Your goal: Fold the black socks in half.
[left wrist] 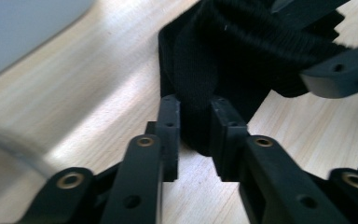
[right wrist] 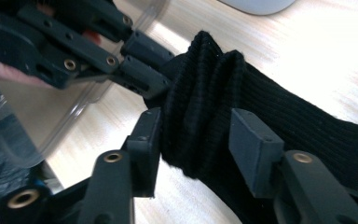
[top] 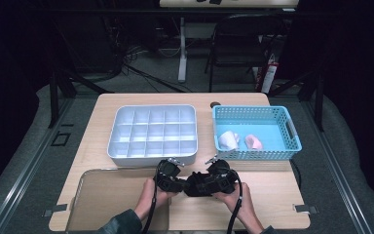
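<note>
Two hand-held grippers, left [left wrist: 195, 130] pinching black sock [left wrist: 242, 51], right [right wrist: 200, 140] loose

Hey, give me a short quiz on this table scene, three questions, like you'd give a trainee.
1. What lies on the table between the left gripper and the right gripper?
A. a black sock
B. a metal spoon
C. a glass bottle
2. True or false: the blue basket has nothing in it.
3. Fill in the blank: in the high view, the white divided tray stands to the ___ of the blue basket.

Key
1. A
2. False: a white item and a pink item lie in it.
3. left
</note>
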